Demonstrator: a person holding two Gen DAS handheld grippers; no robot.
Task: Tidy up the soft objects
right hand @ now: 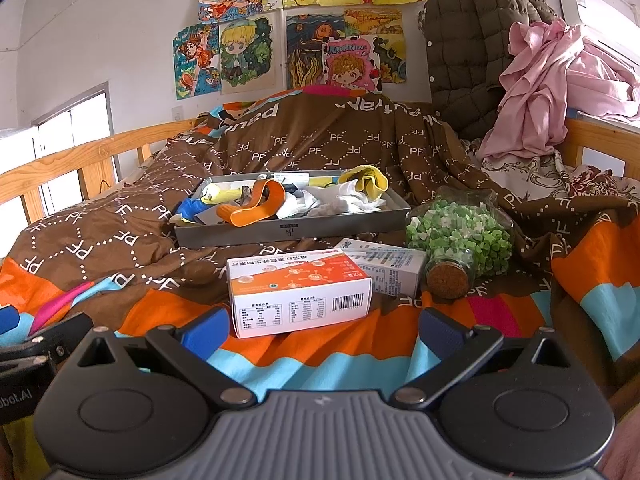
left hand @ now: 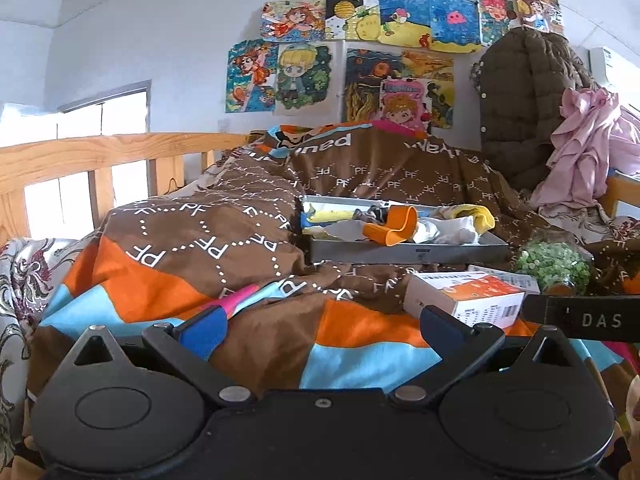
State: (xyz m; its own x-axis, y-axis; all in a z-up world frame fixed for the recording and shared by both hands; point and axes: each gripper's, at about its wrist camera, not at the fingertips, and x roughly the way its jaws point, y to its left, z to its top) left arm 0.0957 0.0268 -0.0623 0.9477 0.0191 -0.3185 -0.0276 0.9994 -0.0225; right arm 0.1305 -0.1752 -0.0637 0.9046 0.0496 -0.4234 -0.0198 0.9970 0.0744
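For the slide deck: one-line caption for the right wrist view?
Open right tongs face an orange box on the quilt, grey tray of soft items behind.

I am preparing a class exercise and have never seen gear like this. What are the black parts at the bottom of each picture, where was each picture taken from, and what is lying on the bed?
Each picture comes from a camera mounted on a hand-held gripper that a person carries, one per hand. The black parts are the tools themselves. The left hand-held gripper and the right hand-held gripper both stand open and hold nothing. Ahead, on a brown patterned quilt, lies a grey tray filled with socks and other soft items. In front of it are an orange and white box, a second white box and a corked jar of green pieces on its side.
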